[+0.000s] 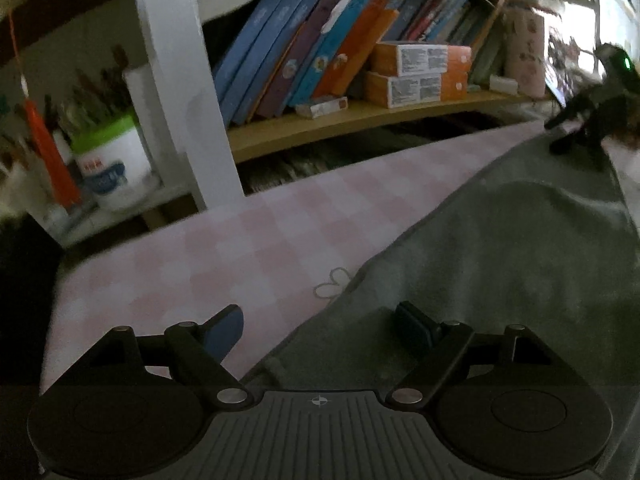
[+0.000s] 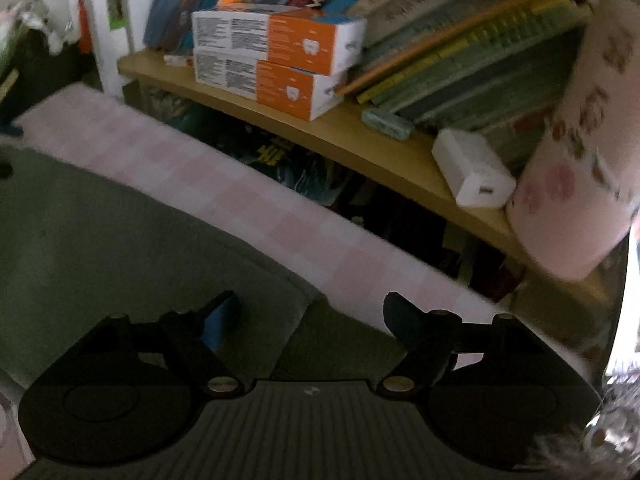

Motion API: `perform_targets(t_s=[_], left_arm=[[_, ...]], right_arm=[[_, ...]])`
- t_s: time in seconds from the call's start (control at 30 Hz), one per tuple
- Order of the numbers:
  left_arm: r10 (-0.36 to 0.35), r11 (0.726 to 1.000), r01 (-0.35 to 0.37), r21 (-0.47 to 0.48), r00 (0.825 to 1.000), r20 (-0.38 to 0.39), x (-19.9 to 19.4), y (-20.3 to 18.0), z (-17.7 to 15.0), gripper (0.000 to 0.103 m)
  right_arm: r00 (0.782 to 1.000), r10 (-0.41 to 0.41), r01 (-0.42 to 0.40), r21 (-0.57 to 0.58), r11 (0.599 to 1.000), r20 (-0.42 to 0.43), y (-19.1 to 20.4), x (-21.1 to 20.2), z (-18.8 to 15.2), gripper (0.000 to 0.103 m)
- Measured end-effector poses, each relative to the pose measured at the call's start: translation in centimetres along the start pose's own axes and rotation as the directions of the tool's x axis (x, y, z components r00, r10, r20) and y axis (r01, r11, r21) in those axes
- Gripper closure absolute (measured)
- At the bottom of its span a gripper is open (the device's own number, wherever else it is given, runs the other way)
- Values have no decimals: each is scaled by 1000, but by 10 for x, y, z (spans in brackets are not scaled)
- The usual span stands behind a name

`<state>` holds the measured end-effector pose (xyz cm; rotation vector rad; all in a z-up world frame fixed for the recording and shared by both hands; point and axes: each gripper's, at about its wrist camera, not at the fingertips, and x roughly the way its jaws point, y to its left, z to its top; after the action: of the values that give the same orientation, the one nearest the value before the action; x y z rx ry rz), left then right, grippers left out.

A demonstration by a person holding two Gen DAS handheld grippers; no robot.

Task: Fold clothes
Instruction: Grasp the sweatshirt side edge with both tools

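Both claws, left claw [image 1: 320, 330] and right claw [image 2: 310, 316], hover wide open over the grey-green garment [image 1: 500, 264] on the pink-checked surface [image 1: 224, 256]; each should probably pinch the hem squarely before lifting.

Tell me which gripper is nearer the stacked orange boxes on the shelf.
Right, judging by how large they look. The right gripper sits open over the grey garment, near the orange boxes. The left gripper, also open, sees them farther off.

The pink checked table [image 1: 224, 252] is free along its far edge and left corner beside the grey garment [image 1: 500, 260]. Behind that edge the wooden shelf [image 2: 360, 136], orange boxes [image 2: 280, 60] and white post [image 1: 176, 80] block the way.
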<state>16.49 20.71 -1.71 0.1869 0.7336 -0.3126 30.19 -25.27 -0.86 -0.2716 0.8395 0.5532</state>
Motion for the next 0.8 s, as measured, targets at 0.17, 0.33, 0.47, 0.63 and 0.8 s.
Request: perform_targets(t_s=[0.17,0.33,0.47,0.63,0.8], left_arm=[[-48,998,47,-50,998,-31,1,5,-1,18],[-64,997,62,-36,996,-69,-8,7,-6,19],[-58,996,49,-80,993,-105,-12,15,-5,32],[-25,995,14,-96,992,-124,-17,2,3,77],[76,996,-78,-36,996,-49,-48,-23,7,86]], right_arm=[[999,37,-38,56,998,13,-6,-3,-5,33],[999,48,-49,60,997,15,-9,-7,-7,50],[999,47,-49,90,995,25,-12,-9,-9,58],[999,8,-11,93,996,31,1,-12,-8,80],[990,-124,122,39,992,69,34,-37,-16,84]])
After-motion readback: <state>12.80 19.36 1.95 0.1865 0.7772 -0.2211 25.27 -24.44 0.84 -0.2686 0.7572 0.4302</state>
